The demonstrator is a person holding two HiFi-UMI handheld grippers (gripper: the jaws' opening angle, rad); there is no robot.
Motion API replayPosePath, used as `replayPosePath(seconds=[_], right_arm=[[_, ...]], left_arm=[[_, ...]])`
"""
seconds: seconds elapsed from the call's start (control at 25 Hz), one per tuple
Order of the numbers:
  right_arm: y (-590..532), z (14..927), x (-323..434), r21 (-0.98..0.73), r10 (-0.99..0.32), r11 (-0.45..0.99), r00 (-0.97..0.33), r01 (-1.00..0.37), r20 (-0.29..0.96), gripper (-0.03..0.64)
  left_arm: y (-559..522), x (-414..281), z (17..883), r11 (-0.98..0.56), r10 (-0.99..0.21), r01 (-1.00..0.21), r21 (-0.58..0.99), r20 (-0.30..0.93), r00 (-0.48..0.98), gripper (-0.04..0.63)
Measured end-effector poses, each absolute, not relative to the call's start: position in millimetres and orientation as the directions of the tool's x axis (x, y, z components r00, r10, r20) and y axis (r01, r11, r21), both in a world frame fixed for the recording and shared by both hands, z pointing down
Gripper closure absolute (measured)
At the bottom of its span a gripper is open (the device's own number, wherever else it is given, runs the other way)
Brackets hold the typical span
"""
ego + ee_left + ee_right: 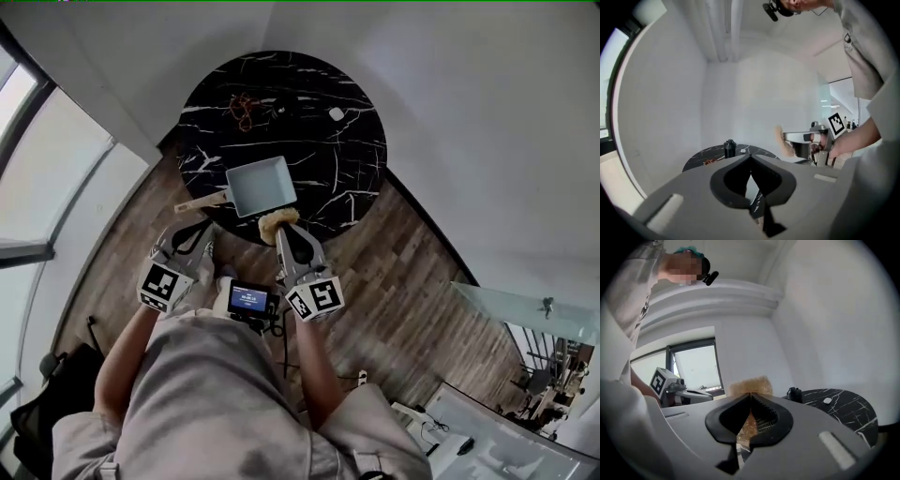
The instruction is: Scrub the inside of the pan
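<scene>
A pale grey rectangular pan (262,185) with a wooden handle (201,202) sits at the near edge of the round black marble table (347,159). My right gripper (283,232) is shut on a yellow sponge (278,221), which is at the pan's near rim. In the right gripper view the sponge (751,386) sticks out past the closed jaws. My left gripper (195,230) is just short of the handle, shut, with nothing between its jaws (750,158). The pan's inside looks bare.
On the table's far side lie a tangle of brown cord (242,108), a small black object (281,109) and a small white object (337,114). Wooden floor surrounds the table. A window runs along the left, white walls behind. A small screen (247,300) hangs at the person's waist.
</scene>
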State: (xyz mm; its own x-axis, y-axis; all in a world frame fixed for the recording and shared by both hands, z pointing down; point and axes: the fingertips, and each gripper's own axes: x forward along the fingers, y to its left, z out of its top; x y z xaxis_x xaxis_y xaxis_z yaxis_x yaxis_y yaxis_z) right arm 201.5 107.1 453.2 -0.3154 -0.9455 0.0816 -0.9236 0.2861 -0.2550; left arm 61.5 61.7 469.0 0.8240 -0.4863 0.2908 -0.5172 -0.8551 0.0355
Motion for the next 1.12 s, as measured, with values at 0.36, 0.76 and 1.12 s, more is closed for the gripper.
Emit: replayPosePath(seconds=[0.36, 0.76, 1.12], right_arm=[[219.7, 371.2, 165.1, 0.009, -0.962, 0.272, -0.273, -0.962, -0.032, 0.591], [373.8, 351.9, 55.4, 0.086, -0.981, 0.171, -0.178, -0.981, -0.079, 0.591], [558.4, 376.1, -123.5, 0.105, -0.977, 0.211, -0.205, -0.972, 0.062, 0.595]], left_arm=[[173.1, 35.1, 405.9, -0.794, -0.608, -0.602, -0.085, 0.150, 0.780, 0.594], [321.1, -73.5, 364.7, -0.800, -0.589, -0.582, -0.149, 0.003, 0.808, 0.594], [481.5, -198.1, 406.7, -0.825, -0.565, -0.565, -0.018, 0.037, 0.824, 0.594]])
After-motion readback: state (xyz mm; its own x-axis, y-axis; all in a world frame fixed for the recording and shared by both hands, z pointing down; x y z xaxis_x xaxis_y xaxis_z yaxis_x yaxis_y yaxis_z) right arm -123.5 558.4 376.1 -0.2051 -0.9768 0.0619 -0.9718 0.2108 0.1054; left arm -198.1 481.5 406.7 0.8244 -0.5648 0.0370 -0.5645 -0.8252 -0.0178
